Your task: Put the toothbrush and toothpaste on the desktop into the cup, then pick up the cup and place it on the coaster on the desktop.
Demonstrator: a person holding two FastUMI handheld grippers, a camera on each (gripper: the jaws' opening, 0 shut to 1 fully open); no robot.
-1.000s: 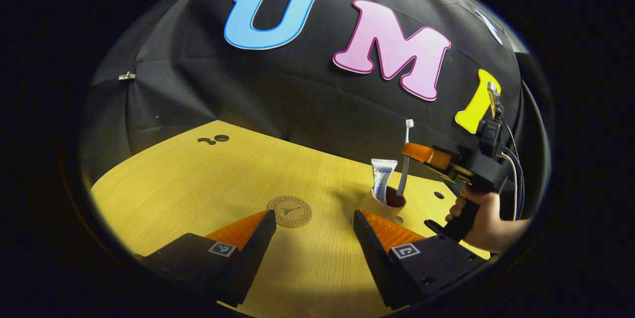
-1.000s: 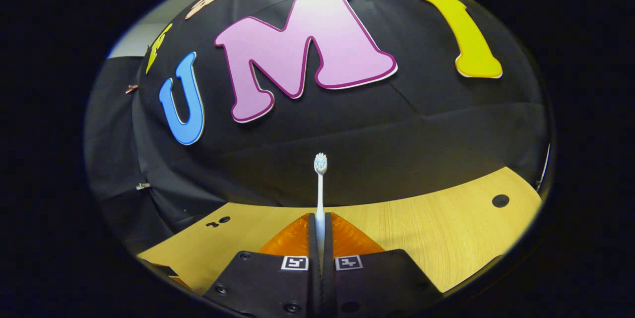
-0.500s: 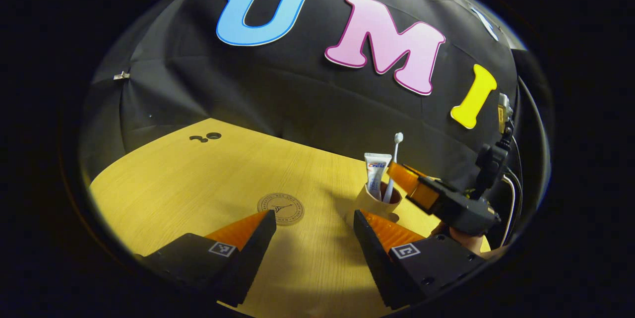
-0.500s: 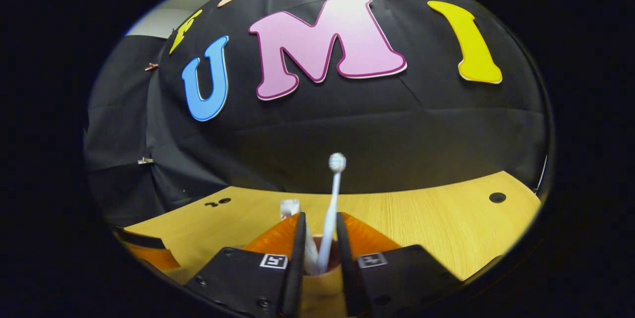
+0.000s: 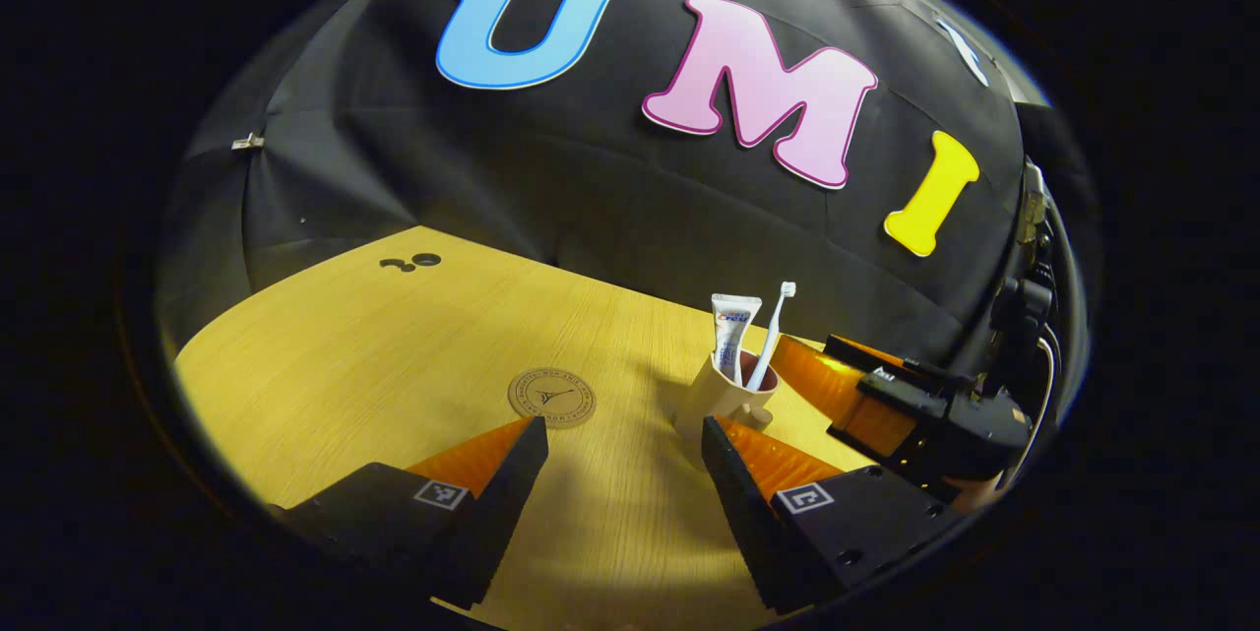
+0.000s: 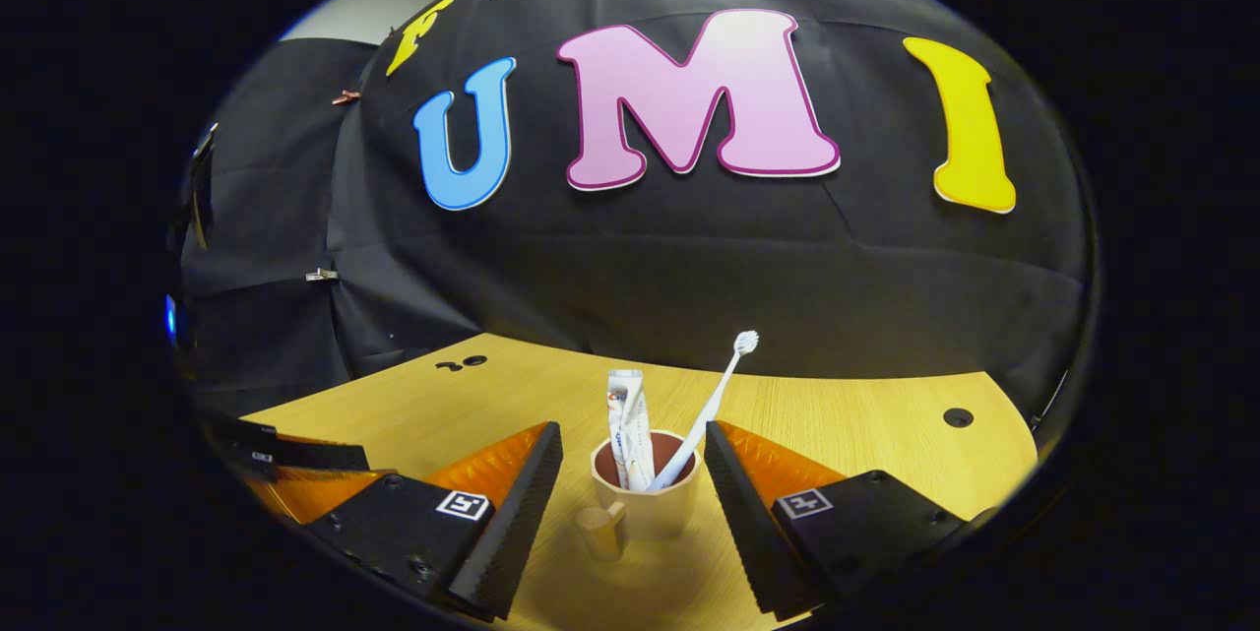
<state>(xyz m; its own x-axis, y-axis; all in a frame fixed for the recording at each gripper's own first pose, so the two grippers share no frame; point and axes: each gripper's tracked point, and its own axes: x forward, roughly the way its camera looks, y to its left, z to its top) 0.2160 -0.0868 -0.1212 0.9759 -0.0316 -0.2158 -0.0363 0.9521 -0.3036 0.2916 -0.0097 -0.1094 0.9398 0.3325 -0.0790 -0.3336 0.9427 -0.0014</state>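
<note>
Left gripper view: left gripper (image 5: 622, 473) is open, fingers spread wide over the desktop (image 5: 394, 355), holding nothing. Cup (image 5: 717, 401) stands upright on the wood just past the tip of this gripper's right-hand finger, close to it but contact unclear. Toothpaste (image 5: 732, 334) is in the cup, long axis near vertical, crimped flat end up. Toothbrush (image 5: 772, 334) is also in the cup, handle down, bristle head up and tilted to the right. Tube has blue print, too small to make out. Coaster (image 5: 552, 397) lies flat on the desktop left of the cup, apart from it, just beyond the left finger's tip; it has ring lettering and a small centre emblem, not legible. Right gripper (image 5: 837, 385) sits just right of the cup, fingers apart, low over the desktop.

Right gripper view: right gripper (image 6: 633, 483) is open and grips nothing; the cup (image 6: 645, 503) stands between its two fingers with a gap on each side, touching neither. Cup handle faces the camera, slightly left. Toothpaste (image 6: 626, 429) stands near upright at the cup's left side. Toothbrush (image 6: 711, 405) leans up and right, head well above the rim, handle end down inside. Left gripper (image 6: 285, 464) shows at the lower left edge, well apart from the cup.
</note>
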